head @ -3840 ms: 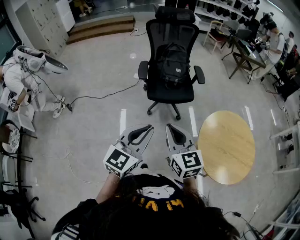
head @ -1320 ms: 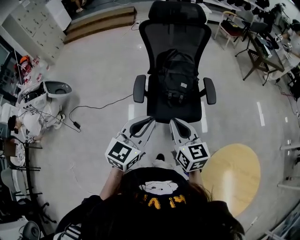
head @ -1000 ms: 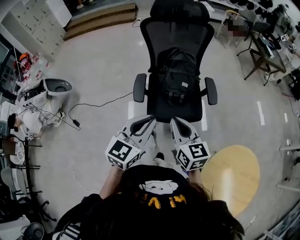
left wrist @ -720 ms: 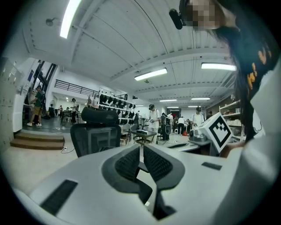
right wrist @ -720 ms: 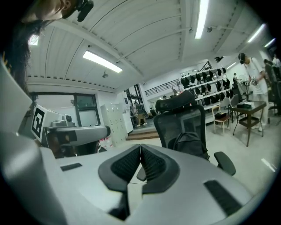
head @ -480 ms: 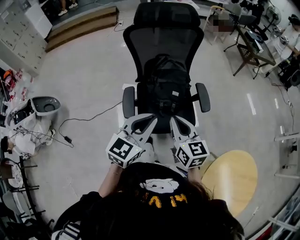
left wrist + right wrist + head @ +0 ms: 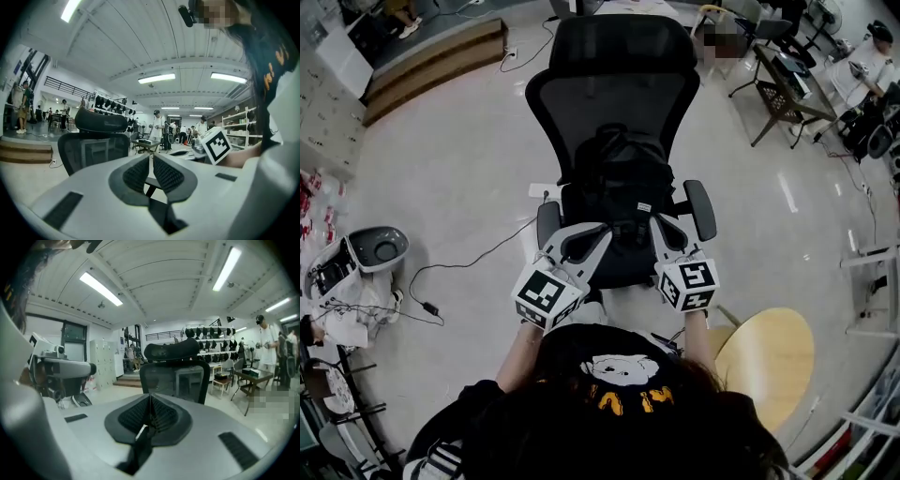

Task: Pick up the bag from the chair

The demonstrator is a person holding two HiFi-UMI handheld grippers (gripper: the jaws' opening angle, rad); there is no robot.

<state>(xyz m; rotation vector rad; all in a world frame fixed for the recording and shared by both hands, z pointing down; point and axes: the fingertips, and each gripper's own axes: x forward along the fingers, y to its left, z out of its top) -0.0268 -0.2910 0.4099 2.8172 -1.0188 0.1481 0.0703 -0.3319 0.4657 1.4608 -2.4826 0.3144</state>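
A black backpack [image 7: 617, 183] stands upright on the seat of a black mesh office chair [image 7: 614, 89], leaning on its back. My left gripper [image 7: 601, 229] and right gripper [image 7: 659, 221] hover over the seat's front edge, just short of the backpack's base. Both are shut with nothing between the jaws. In the left gripper view, the left gripper [image 7: 151, 156] points at the chair's headrest [image 7: 101, 122]. From the right gripper view, the right gripper [image 7: 150, 396] faces the chair's back [image 7: 176, 380]. The backpack is hidden in both gripper views.
A round wooden table [image 7: 766, 361] is close at my right. A cable [image 7: 478, 262] runs over the floor left of the chair, toward a grey bin-like unit [image 7: 377, 249]. Steps [image 7: 431, 56] lie at the back left, and desks with a person [image 7: 867, 42] at the back right.
I have walked up to the chair: it has grown nearer, and both grippers now reach over the seat's front edge. Their jaws stay shut.
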